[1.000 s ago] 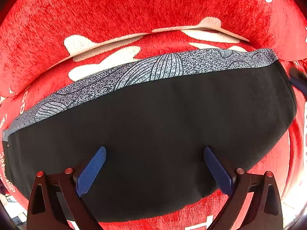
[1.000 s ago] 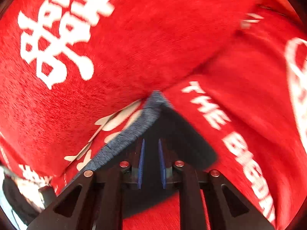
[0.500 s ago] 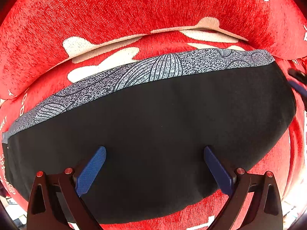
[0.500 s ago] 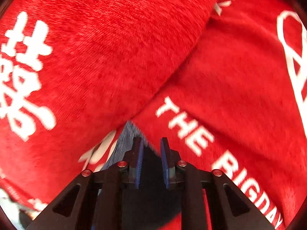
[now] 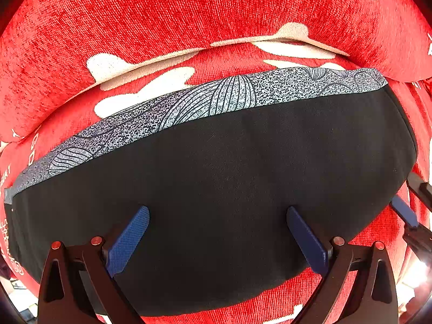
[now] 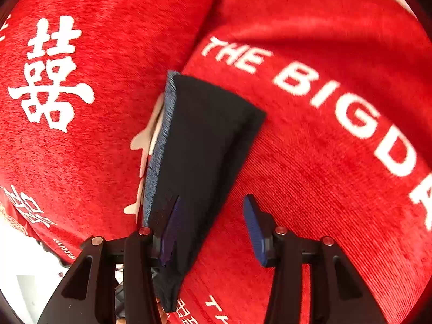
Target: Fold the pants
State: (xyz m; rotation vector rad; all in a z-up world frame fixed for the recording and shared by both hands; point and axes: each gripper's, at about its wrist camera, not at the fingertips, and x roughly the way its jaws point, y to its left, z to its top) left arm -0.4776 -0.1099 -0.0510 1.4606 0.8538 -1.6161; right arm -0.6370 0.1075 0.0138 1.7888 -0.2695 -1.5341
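Observation:
The pants [image 5: 229,178] lie folded into a black slab with a grey patterned band along the far edge, on a red sofa seat. My left gripper [image 5: 217,232] is open and hovers over the near edge of the pants, holding nothing. In the right wrist view the pants [image 6: 199,145] show end-on as a narrow black stack. My right gripper [image 6: 213,229] is open at that end; its left finger lies over the black cloth, its right finger over the red seat. The right gripper also shows in the left wrist view [image 5: 410,210].
The red sofa back cushion [image 5: 189,13] with white print rises just behind the pants. The red seat [image 6: 337,162] carries white lettering. A pale floor strip [image 6: 16,270] shows past the sofa's front edge at lower left.
My right gripper has opened and let go of the pants' end, which it held shut a second ago, and has drawn back. The left gripper has stayed open and almost still.

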